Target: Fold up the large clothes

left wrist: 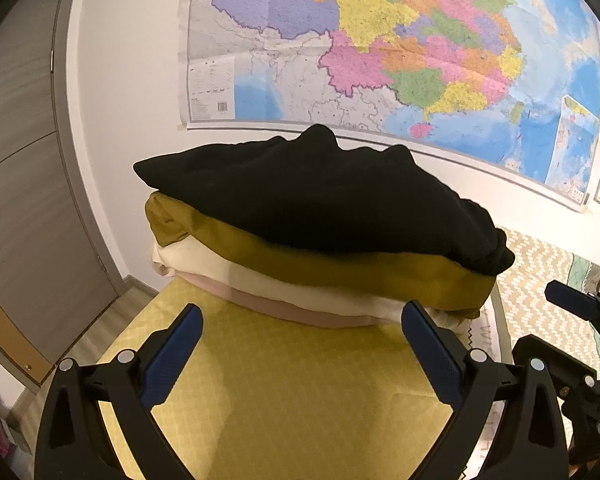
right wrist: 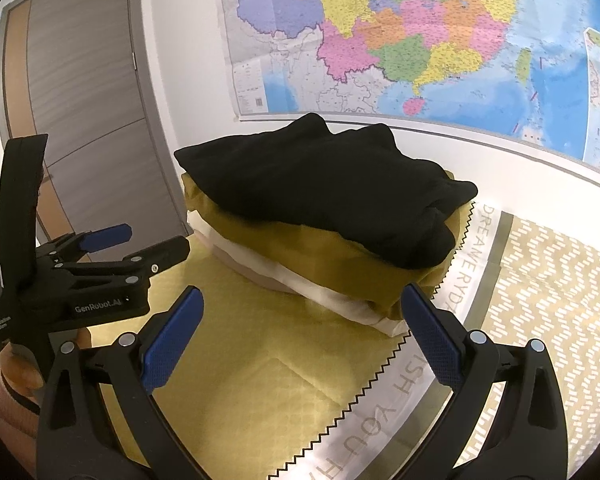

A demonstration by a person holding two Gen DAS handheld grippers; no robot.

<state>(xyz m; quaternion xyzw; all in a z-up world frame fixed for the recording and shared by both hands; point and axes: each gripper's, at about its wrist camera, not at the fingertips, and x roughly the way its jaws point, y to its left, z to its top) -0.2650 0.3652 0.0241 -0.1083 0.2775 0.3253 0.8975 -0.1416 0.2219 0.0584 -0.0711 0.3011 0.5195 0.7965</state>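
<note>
Ahead of both pairs of fingers, just past the tips: stack of folded clothes (left wrist: pixel 316 248) on the surface, black garment (left wrist: pixel 320 200) topmost, then mustard (left wrist: pixel 340 268), white (left wrist: pixel 300 288) and a pinkish layer (left wrist: pixel 284 312) at the bottom. Stacked flush toward the wall, probably to keep the near part of the yellow cloth (left wrist: pixel 300 392) free as a working area. Black piece bulges and overhangs the layers below; fold looks loose, edges not squared.

Left gripper (left wrist: pixel 300 356): fingers spread wide, nothing between them, hovering over bare yellow cloth short of the stack. Right gripper (right wrist: pixel 300 340): likewise spread and empty, right fingertip near the white corner of the stack, not clearly touching. Both held level and apart, consistent with a pause between garments or a release just completed; cannot tell which.

Hidden or unclear: far side of the stack, blocked by its own bulk. Garment types not identifiable. Lettered strip (right wrist: pixel 412 392) right of the right fingers only partly legible. No unfolded garment in view. Wall map (left wrist: pixel 400 40) and door (right wrist: pixel 92 120) cropped by the fisheye rim.
</note>
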